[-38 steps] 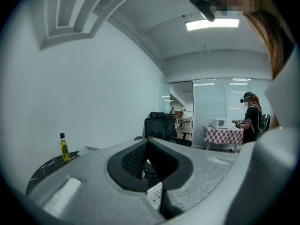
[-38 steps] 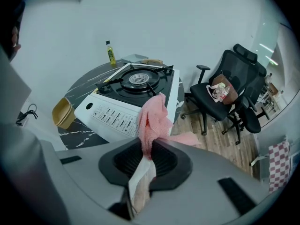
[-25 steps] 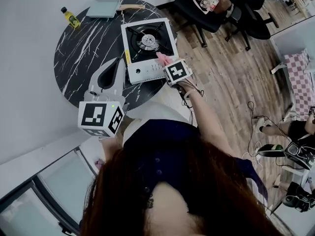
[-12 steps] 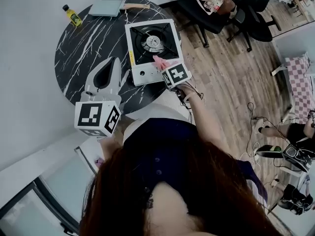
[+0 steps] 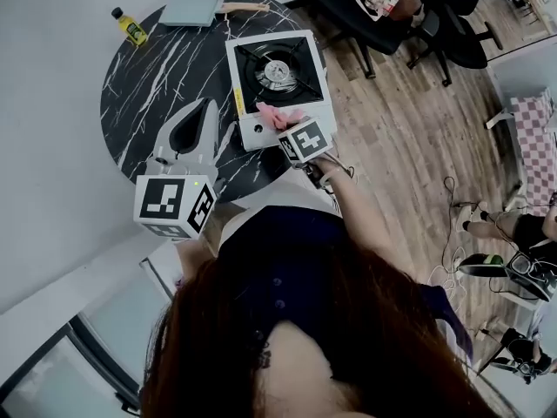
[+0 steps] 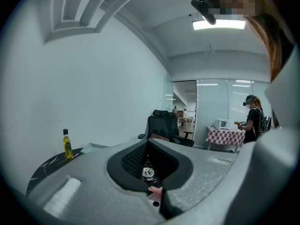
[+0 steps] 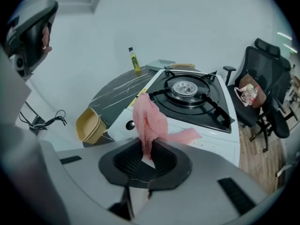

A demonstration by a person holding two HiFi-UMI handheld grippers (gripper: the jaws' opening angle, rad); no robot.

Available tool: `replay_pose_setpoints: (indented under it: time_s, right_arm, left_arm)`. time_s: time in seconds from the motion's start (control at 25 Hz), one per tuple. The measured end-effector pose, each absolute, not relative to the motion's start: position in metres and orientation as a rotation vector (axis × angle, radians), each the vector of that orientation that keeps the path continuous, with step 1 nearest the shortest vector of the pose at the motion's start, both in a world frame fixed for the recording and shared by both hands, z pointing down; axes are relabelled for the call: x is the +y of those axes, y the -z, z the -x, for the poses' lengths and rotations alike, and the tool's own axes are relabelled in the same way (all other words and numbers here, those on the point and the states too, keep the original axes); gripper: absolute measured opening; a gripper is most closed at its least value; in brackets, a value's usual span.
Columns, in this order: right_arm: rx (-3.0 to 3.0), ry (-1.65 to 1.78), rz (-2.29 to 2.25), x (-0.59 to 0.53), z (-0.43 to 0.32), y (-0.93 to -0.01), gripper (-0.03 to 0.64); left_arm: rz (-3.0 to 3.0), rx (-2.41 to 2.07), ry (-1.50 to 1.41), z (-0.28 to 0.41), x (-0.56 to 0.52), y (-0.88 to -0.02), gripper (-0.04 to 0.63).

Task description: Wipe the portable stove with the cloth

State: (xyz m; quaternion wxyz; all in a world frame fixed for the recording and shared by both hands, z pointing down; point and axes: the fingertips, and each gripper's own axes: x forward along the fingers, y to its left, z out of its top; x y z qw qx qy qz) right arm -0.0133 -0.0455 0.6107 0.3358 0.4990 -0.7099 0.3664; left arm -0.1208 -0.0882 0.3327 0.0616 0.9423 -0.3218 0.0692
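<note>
Right gripper view: right gripper (image 7: 147, 150) clamped on crumpled pink cloth (image 7: 150, 120), trailing onto the white portable gas stove (image 7: 220, 135). Left gripper (image 5: 206, 104) jaws together, holding nothing.

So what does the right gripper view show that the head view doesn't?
Only the right gripper view shows the right gripper up close, its jaws pinching the pink cloth, and a yellow tub by the table's edge. Only the head view shows the left gripper over the table, and a checked cloth across the room. Both show the stove, the oil bottle and the black chair.
</note>
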Motion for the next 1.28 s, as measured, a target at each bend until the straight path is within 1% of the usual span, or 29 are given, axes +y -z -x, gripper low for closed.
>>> replay_pose_setpoints:
  time_s: [0.92,1.28]
  right_arm:
    - [-2.051,-0.805,-1.003,-0.037,0.110,-0.615,0.060]
    - [-2.041,-0.781,-0.986,-0.037,0.120,-0.615,0.060]
  left_arm:
    - [-2.884,-0.926,-0.237,0.136,-0.112,-0.326,0.012]
    - [-2.888,-0.895,-0.241,0.139,-0.116,-0.329,0.012]
